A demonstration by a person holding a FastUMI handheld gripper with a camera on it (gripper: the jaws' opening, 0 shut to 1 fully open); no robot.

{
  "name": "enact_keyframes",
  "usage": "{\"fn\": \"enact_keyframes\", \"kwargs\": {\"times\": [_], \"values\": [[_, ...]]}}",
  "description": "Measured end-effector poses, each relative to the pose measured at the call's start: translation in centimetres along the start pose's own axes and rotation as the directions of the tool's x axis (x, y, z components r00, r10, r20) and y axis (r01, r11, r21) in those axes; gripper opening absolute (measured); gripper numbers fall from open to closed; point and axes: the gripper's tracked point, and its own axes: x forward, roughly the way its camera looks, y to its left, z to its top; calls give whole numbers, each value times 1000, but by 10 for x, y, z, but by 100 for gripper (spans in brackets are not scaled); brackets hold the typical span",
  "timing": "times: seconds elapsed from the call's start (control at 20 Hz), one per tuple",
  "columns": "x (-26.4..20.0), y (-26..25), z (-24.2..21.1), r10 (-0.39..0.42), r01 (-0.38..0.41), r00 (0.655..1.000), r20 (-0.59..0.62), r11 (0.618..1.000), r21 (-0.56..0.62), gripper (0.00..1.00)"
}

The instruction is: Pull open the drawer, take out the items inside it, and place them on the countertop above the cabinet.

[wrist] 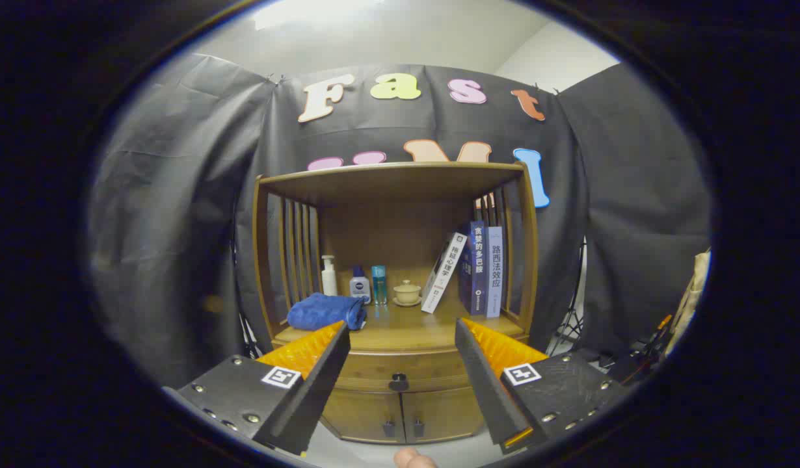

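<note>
Both claw (pixel 400 331) fingers before drawer (pixel 400 372)

Wooden cabinet countertop (pixel 400 335) carries: folded blue towel (pixel 326 311), white pump bottle (pixel 329 276), two small bottles (pixel 360 285), lidded ceramic cup (pixel 407 292), three books (pixel 476 268).

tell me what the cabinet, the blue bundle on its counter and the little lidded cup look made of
Cabinet: looks like brown wood, smooth semi-gloss, faint grain and slatted sides. Blue bundle: soft cloth, likely a towel, with rounded matte folds. Lidded cup: probably glazed ceramic, pale and slightly shiny. The gripper is open, short of the drawer knob.
</note>
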Motion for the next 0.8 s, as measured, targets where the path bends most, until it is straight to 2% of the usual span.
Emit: {"fn": "enact_keyframes", "kwargs": {"times": [0.8], "values": [[20,-23,-10,-44,44,999,-15,999,26,98]]}}
